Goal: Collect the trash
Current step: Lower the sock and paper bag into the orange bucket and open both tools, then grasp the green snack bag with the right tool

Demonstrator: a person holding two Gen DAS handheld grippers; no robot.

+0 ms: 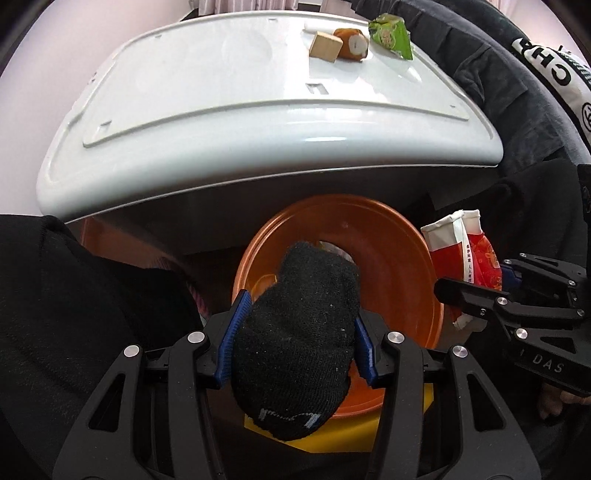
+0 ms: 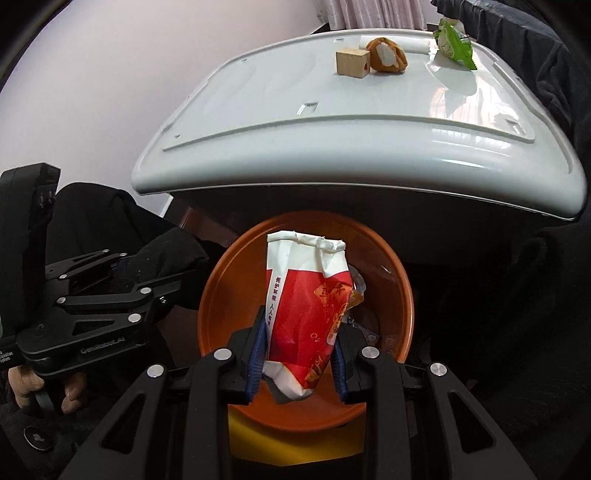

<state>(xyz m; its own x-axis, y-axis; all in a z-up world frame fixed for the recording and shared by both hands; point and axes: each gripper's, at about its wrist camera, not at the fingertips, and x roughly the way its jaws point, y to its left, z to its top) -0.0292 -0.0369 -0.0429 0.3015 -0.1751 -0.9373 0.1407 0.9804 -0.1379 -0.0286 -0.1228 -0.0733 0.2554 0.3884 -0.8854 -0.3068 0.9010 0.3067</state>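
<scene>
Both claws hang over the orange bin, low in the middle of each frame, each gripping a piece of trash. The left gripper is clamped on a black sock, the pads pressing its sides; it looks soft and light, sagging below the fingers, so a pinch across the bulk seems best, though it may snag on the pads when let go. The right gripper is closed on a red and white bag, held near its lower end with the folded top standing up; it seems thin, crinkly and easily crushed, and probably slips if held loosely. In the upper right of both frames, on the white tabletop, lie a wooden block, an orange roll and a green wrapper, not yet collected.
</scene>
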